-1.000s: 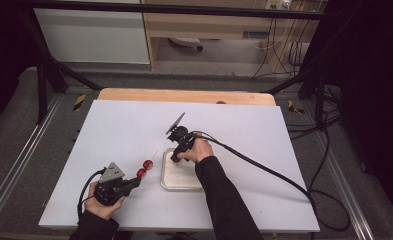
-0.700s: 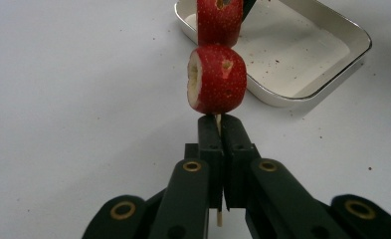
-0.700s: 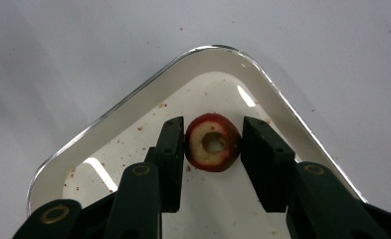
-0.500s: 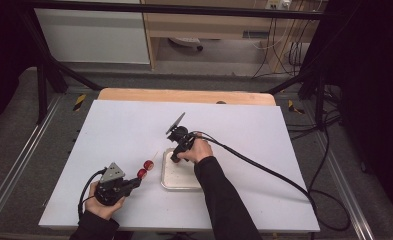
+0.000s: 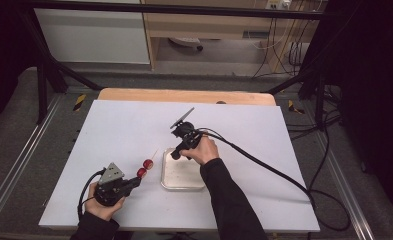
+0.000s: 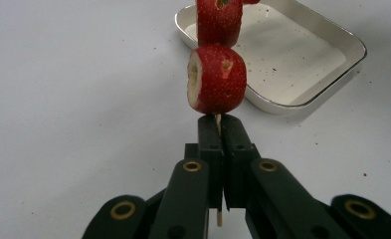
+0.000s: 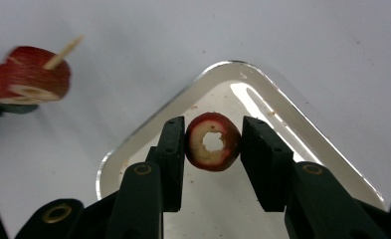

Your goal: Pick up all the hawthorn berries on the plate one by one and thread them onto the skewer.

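My left gripper (image 5: 134, 180) (image 6: 222, 127) is shut on the base of a thin wooden skewer (image 6: 218, 118) near the table's front left. The skewer carries two red strawberry pieces (image 5: 144, 168) (image 6: 218, 79) and points toward a white tray (image 5: 184, 181) (image 6: 282, 102). My right gripper (image 5: 175, 154) (image 7: 213, 139) hangs over the tray's far left corner (image 7: 262, 117). It is shut on a hollowed strawberry slice (image 7: 203, 155) whose hole faces the camera. In the right gripper view the skewered pieces (image 7: 31, 79) and the bare skewer tip (image 7: 64, 51) show at the upper left.
The tray has nothing in it but red specks. A white sheet (image 5: 264, 150) covers the table, with a wooden edge (image 5: 184, 95) at the back. The right gripper's black cable (image 5: 274, 172) trails off to the right. Metal frame rails run along both sides.
My left gripper and its skewer have crept slightly to the right. The right gripper has stayed over the tray with its slice.
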Available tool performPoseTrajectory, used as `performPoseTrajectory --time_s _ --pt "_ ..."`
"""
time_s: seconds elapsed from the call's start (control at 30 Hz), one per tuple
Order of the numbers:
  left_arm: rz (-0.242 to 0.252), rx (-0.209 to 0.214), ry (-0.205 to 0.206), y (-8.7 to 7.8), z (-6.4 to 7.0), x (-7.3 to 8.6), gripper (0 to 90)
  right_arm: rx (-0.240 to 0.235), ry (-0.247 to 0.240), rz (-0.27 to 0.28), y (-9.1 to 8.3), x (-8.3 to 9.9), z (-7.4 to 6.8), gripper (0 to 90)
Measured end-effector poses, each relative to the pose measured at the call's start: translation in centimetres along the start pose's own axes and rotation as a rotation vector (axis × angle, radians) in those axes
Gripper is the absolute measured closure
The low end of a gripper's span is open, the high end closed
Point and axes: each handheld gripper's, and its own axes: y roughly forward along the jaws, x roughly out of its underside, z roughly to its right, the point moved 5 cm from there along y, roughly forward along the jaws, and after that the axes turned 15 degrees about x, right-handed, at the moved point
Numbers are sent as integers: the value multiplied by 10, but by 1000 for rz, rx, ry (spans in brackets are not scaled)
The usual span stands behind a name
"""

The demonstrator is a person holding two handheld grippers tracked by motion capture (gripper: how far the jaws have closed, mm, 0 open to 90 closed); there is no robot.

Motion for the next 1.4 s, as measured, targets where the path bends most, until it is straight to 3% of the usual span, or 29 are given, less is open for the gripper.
performPoseTrajectory --time_s 0.23,0.33,0.63,0.87,1.07,1.4 --pt "22 -11 8 1 7 -3 883 -98 159 203 -32 21 -2 629" --pt "37 -18 6 2 11 -4 883 -115 214 301 -37 35 0 628" --pt "97 -46 -11 8 25 -5 883 -230 484 622 -30 60 -7 628" --pt "131 -40 -17 14 34 -4 883 -236 634 824 -27 58 -11 629" --pt "146 -31 -34 17 37 -4 883 -258 736 925 -25 55 -12 630" --pt "168 -20 -54 26 45 -8 882 -281 810 1011 -22 55 -15 631"
